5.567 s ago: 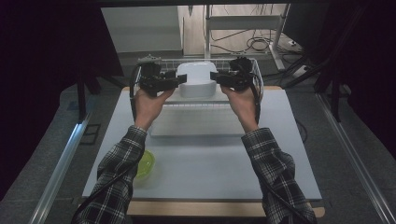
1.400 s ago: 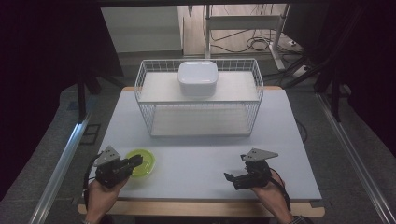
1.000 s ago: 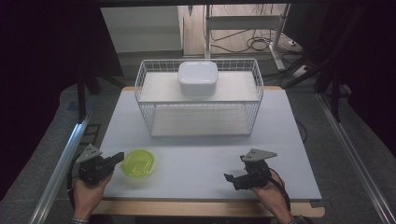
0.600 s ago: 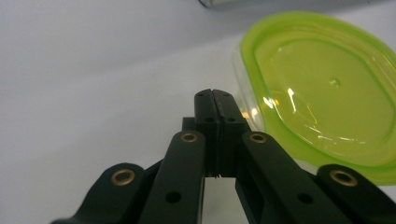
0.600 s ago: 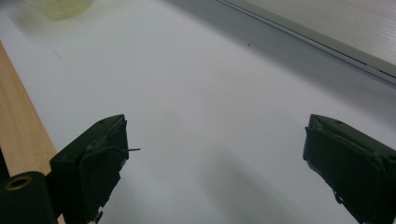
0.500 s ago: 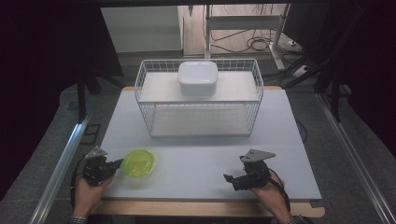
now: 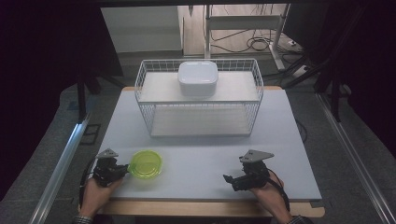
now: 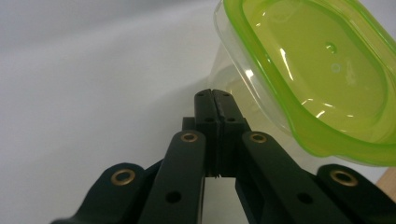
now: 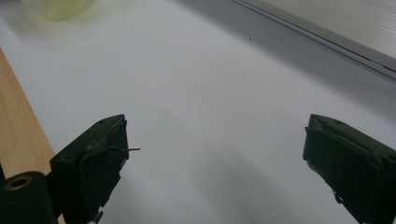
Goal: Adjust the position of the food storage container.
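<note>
Green-lidded, our clear container sits on the counter near its front left edge. Our left gripper rests just beside it, jaws pressed together on nothing; our right gripper holds its jaws wide apart over bare counter.

The table has a pale grey-white top with a light wooden strip along its near edge; grey floor lies on both sides of it; a metal rail runs along the floor to its left; beyond its far edge stands a metal-legged stand above loose black cables; beside that, a pale wall; dark curtains flank the table.
</note>
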A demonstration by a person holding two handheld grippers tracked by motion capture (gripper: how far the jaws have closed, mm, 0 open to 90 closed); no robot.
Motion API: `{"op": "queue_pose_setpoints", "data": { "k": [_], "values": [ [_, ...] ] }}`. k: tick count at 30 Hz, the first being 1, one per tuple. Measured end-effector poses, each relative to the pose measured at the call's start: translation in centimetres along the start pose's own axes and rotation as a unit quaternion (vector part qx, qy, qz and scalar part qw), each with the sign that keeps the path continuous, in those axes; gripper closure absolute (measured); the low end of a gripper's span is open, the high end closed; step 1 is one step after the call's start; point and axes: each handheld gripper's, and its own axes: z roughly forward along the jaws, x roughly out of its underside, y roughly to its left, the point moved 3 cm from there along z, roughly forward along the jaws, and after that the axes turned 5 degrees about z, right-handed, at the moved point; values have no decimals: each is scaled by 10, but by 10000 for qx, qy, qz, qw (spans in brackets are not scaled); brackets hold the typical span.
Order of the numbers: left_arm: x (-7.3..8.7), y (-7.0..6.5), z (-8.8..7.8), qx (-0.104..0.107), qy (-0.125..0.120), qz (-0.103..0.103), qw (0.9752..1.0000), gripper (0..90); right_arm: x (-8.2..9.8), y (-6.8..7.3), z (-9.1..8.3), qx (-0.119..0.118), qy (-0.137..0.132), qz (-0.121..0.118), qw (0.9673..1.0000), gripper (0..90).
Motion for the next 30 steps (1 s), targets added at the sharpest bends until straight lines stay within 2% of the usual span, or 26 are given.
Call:
{"op": "queue_pose_setpoints", "data": {
  "k": [10, 20, 25, 30],
  "values": [
    [-7, -27, 16, 329, 171, 392, 9985, 900, 1, 0, 2, 31, 46, -19, 10000, 69],
    [-15, -46, 29, 447, 216, 670, 9965, 900, 2, 0, 3, 59, 83, -20, 9999, 70],
    [-21, -57, 37, 478, 211, 859, 9949, 899, 2, -1, 4, 82, 93, -22, 9999, 71],
    [-27, -72, 48, 565, 272, 1128, 9916, 900, 2, -1, 4, 95, 98, -27, 9999, 72]
  ]
}}
